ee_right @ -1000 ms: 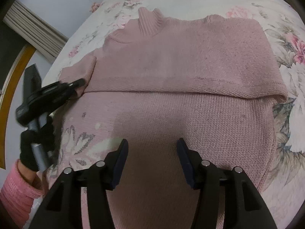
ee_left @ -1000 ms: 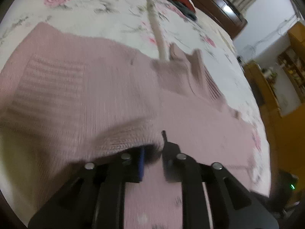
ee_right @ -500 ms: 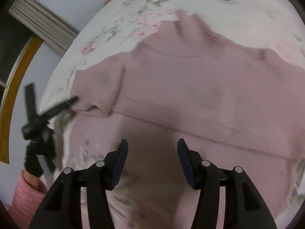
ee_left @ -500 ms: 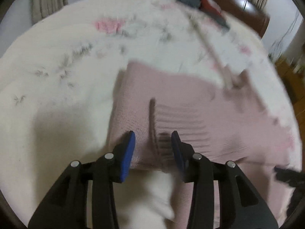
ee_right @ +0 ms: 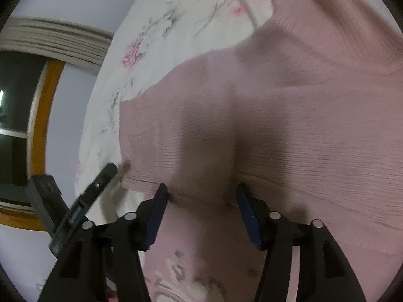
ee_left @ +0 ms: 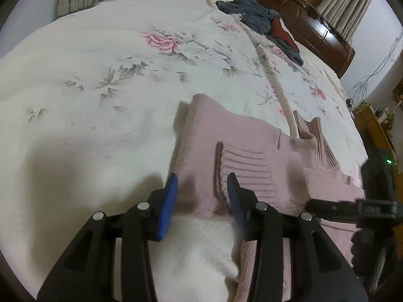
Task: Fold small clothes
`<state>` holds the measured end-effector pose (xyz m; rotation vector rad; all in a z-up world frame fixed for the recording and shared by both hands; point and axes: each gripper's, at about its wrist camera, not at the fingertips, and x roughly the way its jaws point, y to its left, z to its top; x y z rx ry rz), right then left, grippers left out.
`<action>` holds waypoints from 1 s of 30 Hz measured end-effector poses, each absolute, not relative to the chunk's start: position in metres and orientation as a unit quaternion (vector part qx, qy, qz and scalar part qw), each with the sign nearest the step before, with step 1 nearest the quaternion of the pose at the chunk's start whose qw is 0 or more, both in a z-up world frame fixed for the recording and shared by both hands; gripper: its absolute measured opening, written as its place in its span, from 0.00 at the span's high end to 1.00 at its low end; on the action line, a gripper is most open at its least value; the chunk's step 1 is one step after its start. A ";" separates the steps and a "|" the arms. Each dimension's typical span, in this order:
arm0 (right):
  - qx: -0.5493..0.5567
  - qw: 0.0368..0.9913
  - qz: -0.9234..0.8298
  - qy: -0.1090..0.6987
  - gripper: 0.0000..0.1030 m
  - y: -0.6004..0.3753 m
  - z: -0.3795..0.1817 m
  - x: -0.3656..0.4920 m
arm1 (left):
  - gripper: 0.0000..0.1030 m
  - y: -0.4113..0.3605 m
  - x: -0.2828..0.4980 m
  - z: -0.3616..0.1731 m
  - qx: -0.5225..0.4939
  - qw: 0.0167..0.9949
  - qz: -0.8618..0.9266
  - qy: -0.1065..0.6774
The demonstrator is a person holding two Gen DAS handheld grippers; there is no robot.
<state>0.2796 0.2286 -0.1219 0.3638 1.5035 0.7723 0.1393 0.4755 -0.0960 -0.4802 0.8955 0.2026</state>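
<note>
Floral bedding [ee_left: 105,58] covers the bed, with a heap of dark clothes [ee_left: 257,17] far off by the headboard [ee_left: 314,22]. Across the near part lies the pink sweater [ee_left: 241,151], its long axis running left to right before both tools, collar [ee_left: 314,136] at the far edge and a ribbed cuff [ee_left: 244,166] folded in on top.

That cuff and the sweater's left fold edge lie just ahead of the left gripper [ee_left: 201,196], jaws spread and holding nothing. The right gripper [ee_right: 201,201], jaws likewise parted and empty, hovers low at the fold line nearer the sweater's middle (this view is blurred), so the left one is the nearer to the sleeve end.

A second ago the left jaws were pinched on the knit and carrying it over; now they are released and drawn back, the sleeve laid down. The right gripper, then farther off with the whole folded top in sight, has closed in on the fabric.
</note>
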 end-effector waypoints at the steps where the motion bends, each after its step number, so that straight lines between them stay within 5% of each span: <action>1: 0.162 0.644 0.339 0.667 0.65 0.232 -0.126 0.280 | 0.61 0.476 0.140 -0.097 -0.230 0.868 0.097 0.429; 2: 0.155 0.648 0.333 0.667 0.79 0.233 -0.127 0.279 | 0.60 0.475 0.140 -0.097 -0.230 0.868 0.097 0.429; 5: 0.157 0.662 0.345 0.647 0.87 0.225 -0.114 0.277 | 0.60 0.474 0.140 -0.096 -0.229 0.869 0.094 0.428; 17: 0.136 0.734 0.299 0.595 0.87 0.110 -0.062 0.276 | 0.60 0.413 0.173 -0.084 -0.168 0.886 0.050 0.430; 30: 0.136 0.727 0.242 0.627 0.85 0.076 -0.122 0.284 | 0.59 0.375 0.207 -0.127 -0.096 0.863 0.059 0.492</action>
